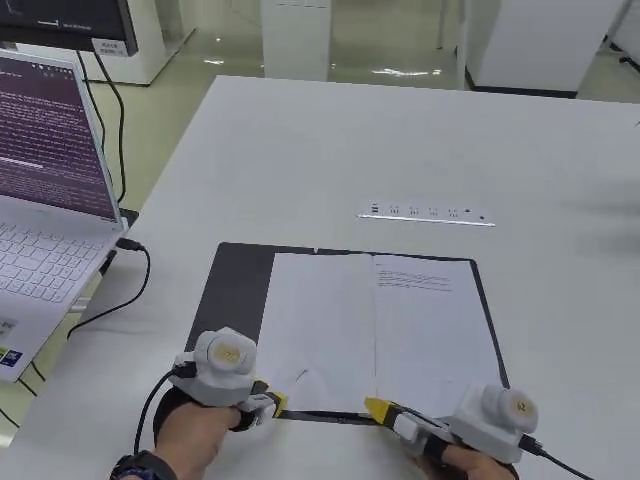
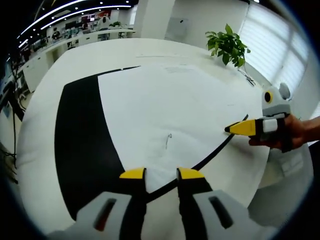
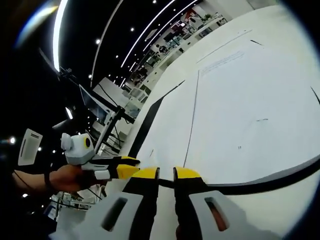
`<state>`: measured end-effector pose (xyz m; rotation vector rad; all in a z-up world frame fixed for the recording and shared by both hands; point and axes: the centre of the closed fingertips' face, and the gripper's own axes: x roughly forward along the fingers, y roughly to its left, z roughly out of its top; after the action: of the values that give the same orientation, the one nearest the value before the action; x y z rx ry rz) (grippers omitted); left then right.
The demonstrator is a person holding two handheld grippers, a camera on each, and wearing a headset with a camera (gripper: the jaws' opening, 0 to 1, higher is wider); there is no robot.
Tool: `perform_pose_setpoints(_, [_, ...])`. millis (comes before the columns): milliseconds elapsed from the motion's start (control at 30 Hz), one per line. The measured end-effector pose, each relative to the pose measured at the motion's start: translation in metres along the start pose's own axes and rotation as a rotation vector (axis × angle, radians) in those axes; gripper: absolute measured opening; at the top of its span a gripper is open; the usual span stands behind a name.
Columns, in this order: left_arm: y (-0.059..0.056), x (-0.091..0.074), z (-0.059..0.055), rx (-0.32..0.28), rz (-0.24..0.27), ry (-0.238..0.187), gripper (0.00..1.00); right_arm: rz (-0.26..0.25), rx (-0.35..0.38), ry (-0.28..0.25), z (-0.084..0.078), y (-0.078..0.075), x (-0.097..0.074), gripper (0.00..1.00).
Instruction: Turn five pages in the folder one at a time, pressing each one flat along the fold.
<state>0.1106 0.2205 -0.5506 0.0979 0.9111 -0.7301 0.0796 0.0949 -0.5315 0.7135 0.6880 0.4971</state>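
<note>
A black folder [image 1: 235,290] lies open on the white table, with a blank left page [image 1: 320,330] and a right page [image 1: 430,320] that has a few printed lines near its top. The fold [image 1: 373,330] runs between them. My left gripper [image 1: 272,402] hovers at the folder's near edge below the left page, jaws nearly together with nothing between them [image 2: 161,174]. My right gripper [image 1: 378,407] sits at the near edge close to the foot of the fold, shut and empty [image 3: 166,173]. Both yellow tips point toward each other.
An open laptop [image 1: 40,200] stands at the left, and its cable [image 1: 130,290] trails near the folder's left edge. A socket strip [image 1: 425,213] is set into the table beyond the folder. A potted plant [image 2: 227,45] stands at the table's far end.
</note>
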Motion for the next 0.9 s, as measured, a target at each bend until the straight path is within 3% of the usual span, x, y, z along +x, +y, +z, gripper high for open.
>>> perform_pose_setpoints(200, [-0.009, -0.009, 0.010, 0.002, -0.010, -0.025, 0.33, -0.026, -0.035, -0.016, 0.009, 0.000, -0.013, 0.19])
perform_pose_setpoints(433, [-0.015, -0.024, 0.021, -0.010, 0.001, -0.069, 0.36, -0.063, -0.108, -0.016, 0.021, -0.005, -0.029, 0.28])
perform_pose_setpoints(700, [-0.018, -0.047, 0.016, 0.050, 0.028, -0.078, 0.39, -0.072, -0.142, -0.055, 0.040, -0.004, -0.052, 0.33])
perform_pose_setpoints(900, [-0.019, -0.063, 0.028, 0.094, 0.044, -0.096, 0.42, -0.082, -0.182, -0.062, 0.047, -0.004, -0.064, 0.36])
